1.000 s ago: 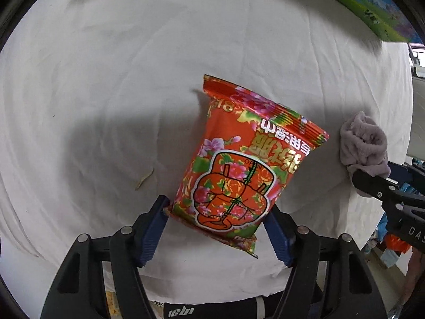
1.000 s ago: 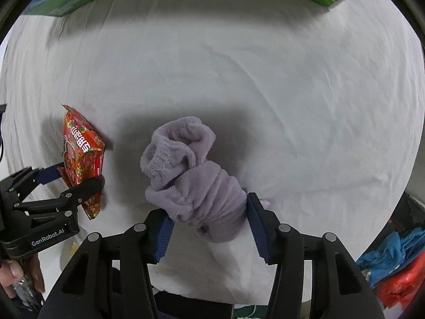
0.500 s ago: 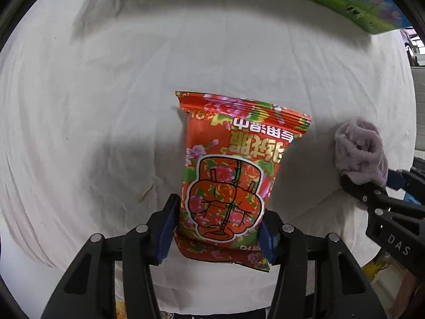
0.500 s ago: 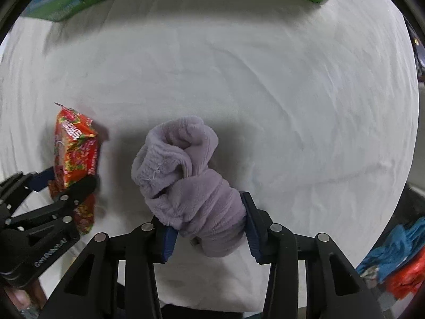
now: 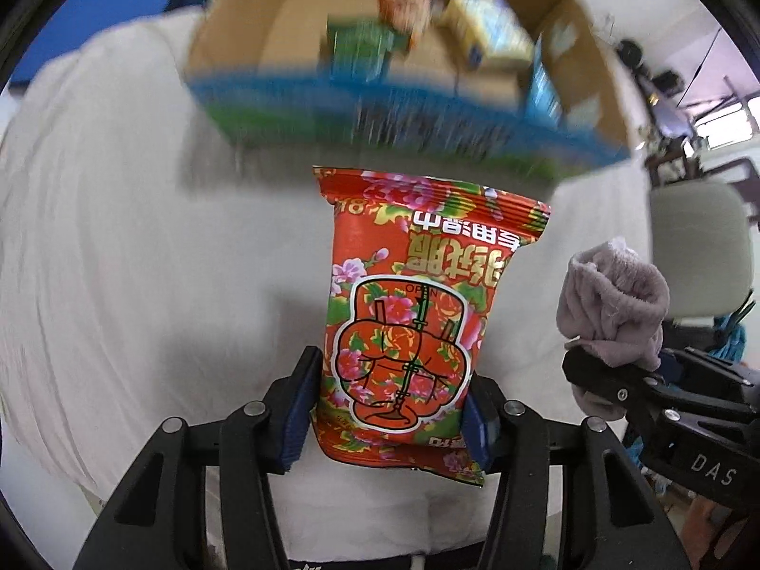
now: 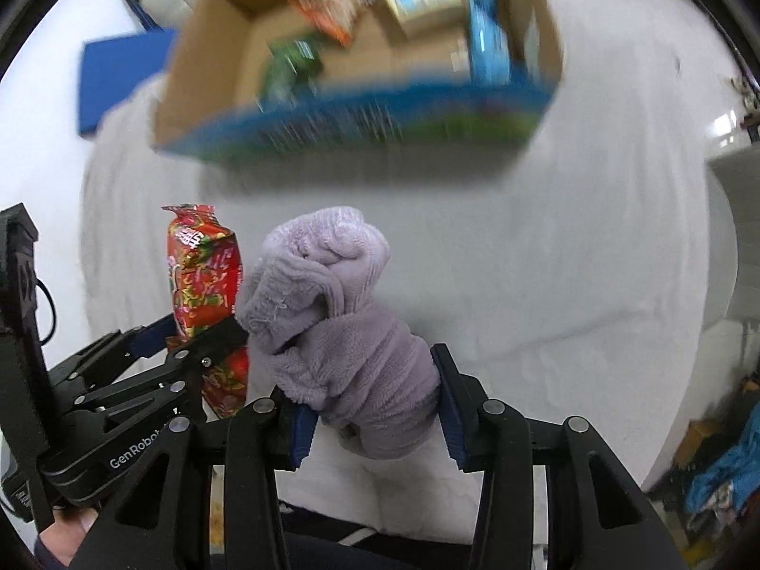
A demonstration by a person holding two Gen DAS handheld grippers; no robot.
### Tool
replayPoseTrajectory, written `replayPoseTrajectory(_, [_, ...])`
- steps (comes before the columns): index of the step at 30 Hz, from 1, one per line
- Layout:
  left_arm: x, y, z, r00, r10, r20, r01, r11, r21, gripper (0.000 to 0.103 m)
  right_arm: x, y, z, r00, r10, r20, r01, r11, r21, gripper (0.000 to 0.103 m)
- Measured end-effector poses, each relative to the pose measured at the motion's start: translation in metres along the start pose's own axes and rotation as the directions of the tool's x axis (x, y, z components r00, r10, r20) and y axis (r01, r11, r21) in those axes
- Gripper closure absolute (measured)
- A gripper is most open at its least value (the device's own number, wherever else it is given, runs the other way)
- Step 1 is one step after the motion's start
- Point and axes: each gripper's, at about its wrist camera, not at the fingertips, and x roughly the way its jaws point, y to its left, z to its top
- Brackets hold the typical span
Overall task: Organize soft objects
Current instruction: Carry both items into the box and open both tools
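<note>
1. White cloth-covered table (image 5: pixel 118 261) under both my grippers; nothing loose visible on the part I can see.
2. Open cardboard box (image 6: pixel 247 42), blurred, at the far side. Several packets already inside, so sorting looks partly done.
3. Lilac fleece sock bundle (image 6: pixel 342 323): my right gripper (image 6: pixel 373 408) is clamped on its lower end, pads pressed into the fleece. It's off the cloth.
4. Red floral wet-wipe pack (image 5: pixel 413 313): my left gripper (image 5: pixel 387 408) has closed in on it, blue pads squeezing both side edges, pack upright and clear of the cloth.
5. Status: both pickups done. Left: carry both over the box rim and release. Neither item is over the box yet.
</note>
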Motion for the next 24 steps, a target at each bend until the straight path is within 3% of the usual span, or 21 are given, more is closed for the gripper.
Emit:
replayPoseTrajectory(3, [-0.034,-0.004,0.021,0.998,-0.01,0.057,0.01,1.0,0.003,0.053,-0.043,0.007,0.019,0.997,-0.005,0.073,0.006,1.0,-0.009,0.057])
replayPoseTrajectory(5, [-0.069,-0.007,0.064,0.996,-0.002,0.089,0.001,1.0,0.008,0.053,-0.063,0.012,0.032,0.995,-0.011,0.104,0.012,1.0,-0.011,0.057])
replayPoseTrajectory(12, [-0.12,0.001,0.138,0.982,0.033,0.186,-0.036,0.999,0.013,0.053,-0.112,0.038,0.089,0.981,-0.03,0.192,0.028,1.0,0.011,0.057])
replayPoseTrajectory(14, [-0.11,-0.008,0.168,0.979,0.036,0.202,-0.038,0.999,0.01,0.053,-0.108,0.041,0.102,0.979,-0.042,0.2,0.04,0.999,0.018,0.057])
replayPoseTrajectory(18, [-0.108,-0.005,0.196,0.973,0.054,0.225,-0.058,0.998,0.013,0.053,-0.104,0.044,0.128,0.977,-0.057,0.207,0.05,0.998,0.038,0.057])
replayPoseTrajectory(24, [-0.079,0.004,0.256,0.983,0.075,0.169,-0.078,0.997,0.007,0.053,-0.068,0.037,0.176,0.983,-0.088,0.162,0.074,0.993,0.091,0.057])
